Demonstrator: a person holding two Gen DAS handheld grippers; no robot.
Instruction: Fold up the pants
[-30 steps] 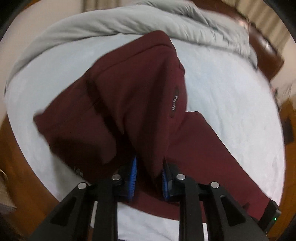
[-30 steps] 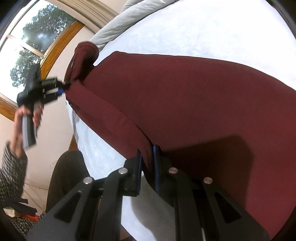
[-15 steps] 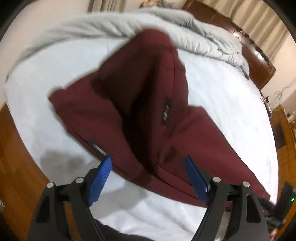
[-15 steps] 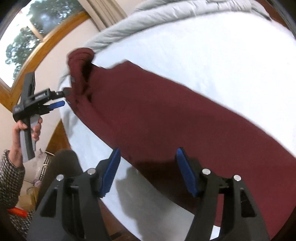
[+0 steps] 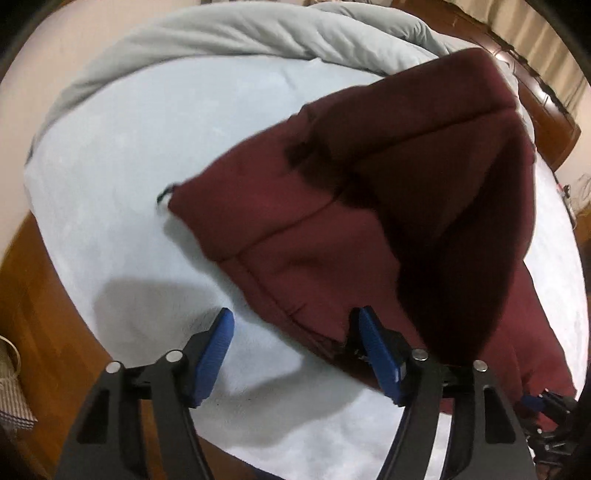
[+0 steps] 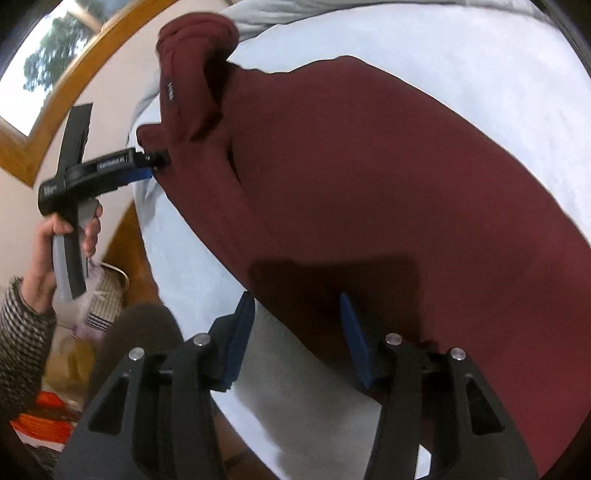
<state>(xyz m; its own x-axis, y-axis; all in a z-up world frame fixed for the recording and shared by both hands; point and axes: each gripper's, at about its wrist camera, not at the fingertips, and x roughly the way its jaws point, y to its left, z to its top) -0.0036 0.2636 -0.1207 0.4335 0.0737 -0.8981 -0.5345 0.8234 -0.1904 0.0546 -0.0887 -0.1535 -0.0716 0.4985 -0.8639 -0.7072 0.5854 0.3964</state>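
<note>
Both claws stood open, just narrowing: left claw (image 5: 291,354) & right claw (image 6: 295,332) gripped nothing; maroon fleece pants (image 6: 369,184) on white bed (image 5: 122,166).

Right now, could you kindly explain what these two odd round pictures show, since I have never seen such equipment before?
Each picture comes from a fisheye camera mounted on a hand-held gripper, looking along its two blue-padded fingers. A person holds one in each hand. The left hand-held gripper and the right hand-held gripper both stand open; their jaws have just been closing a little, and neither grips anything. Maroon pants, partly folded, lie on a bed's white sheet, with a grey duvet bunched behind. The right camera also sees the left tool from the side, at the pants' edge.
</note>
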